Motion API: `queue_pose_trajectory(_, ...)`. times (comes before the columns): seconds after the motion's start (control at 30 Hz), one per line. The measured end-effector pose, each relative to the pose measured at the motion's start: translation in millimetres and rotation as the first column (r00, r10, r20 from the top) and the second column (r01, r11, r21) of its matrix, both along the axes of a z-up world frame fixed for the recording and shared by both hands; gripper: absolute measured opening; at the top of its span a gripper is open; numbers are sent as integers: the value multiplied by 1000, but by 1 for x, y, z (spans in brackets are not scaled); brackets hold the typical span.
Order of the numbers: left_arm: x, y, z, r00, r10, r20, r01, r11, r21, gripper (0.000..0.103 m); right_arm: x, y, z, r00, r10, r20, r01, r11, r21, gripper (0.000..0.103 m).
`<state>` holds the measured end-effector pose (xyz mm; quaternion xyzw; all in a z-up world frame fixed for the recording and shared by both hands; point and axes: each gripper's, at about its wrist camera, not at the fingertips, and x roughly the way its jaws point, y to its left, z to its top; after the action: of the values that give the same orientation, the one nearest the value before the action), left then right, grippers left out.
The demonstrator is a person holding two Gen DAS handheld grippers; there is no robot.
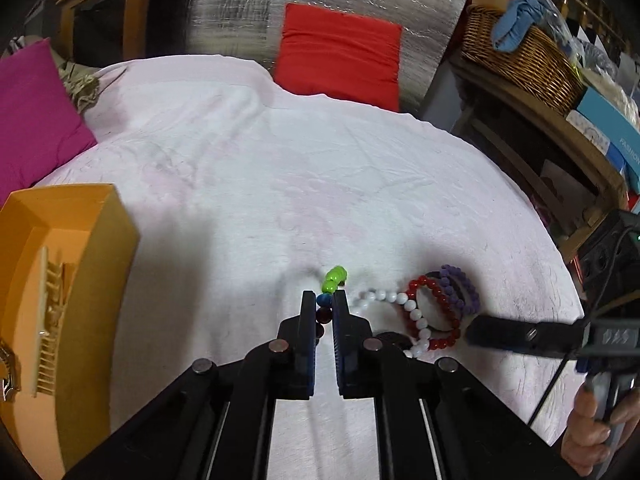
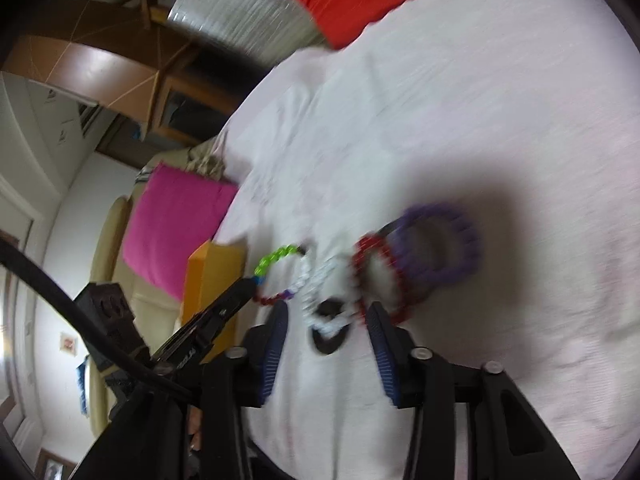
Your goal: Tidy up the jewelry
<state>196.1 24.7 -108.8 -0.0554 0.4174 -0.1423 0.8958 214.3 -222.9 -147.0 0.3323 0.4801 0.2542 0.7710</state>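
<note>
My left gripper (image 1: 324,300) is shut on a multicoloured bead bracelet (image 1: 334,278), its green beads sticking out past the tips; the right wrist view shows this bracelet (image 2: 276,276) as a loop in the left gripper (image 2: 244,290). A white bead bracelet (image 1: 394,298), a red one (image 1: 436,306) and a purple one (image 1: 460,286) lie in a cluster on the pale cloth (image 1: 280,160). My right gripper (image 2: 328,314) stands open over the white bracelet (image 2: 320,280) and a dark round item (image 2: 326,344). Its right finger touches the red bracelet (image 2: 378,276), in front of the purple one (image 2: 444,248).
An orange box (image 1: 92,264) with a comb-like piece inside sits at the cloth's left edge. A pink cushion (image 1: 32,120) and a red cushion (image 1: 340,48) border the far side. Wooden shelving with a wicker basket (image 1: 516,52) stands to the right. A hand (image 1: 592,432) grips the right tool.
</note>
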Motion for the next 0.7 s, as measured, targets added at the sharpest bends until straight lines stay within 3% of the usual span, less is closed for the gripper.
queue_pose_trajectory(0.13, -3, 8, 1, 1000, -1, 1, 1, 1000, -8, 8, 1, 24, -13, 997, 29, -69, -31, 999, -24, 33)
queue_pose_trajectory(0.27, -5, 10, 3, 1000, -10, 3, 10, 1000, -21, 8, 4, 27, -28, 991, -26, -134, 21, 999, -39, 34)
queue_pose_trajectory(0.53, -7, 9, 1, 1000, -20, -5, 20, 999, -31, 8, 17, 21, -44, 977, -115, -182, 126, 991, 53, 33)
queue_pose_trajectory(0.6, -7, 11, 1, 1000, -16, -10, 15, 999, -38, 8, 20, 22, -47, 975, -126, -185, 138, 989, 52, 26)
queue_pose_trajectory(0.63, -7, 12, 0, 1000, -12, -12, 12, 999, -44, 8, 21, 22, -48, 973, -139, -185, 149, 988, 40, 17)
queue_pose_trajectory(0.7, -7, 17, 1, 1000, -4, -16, 3, 998, -63, 8, 20, 22, -46, 972, -154, -175, 160, 987, 20, 13)
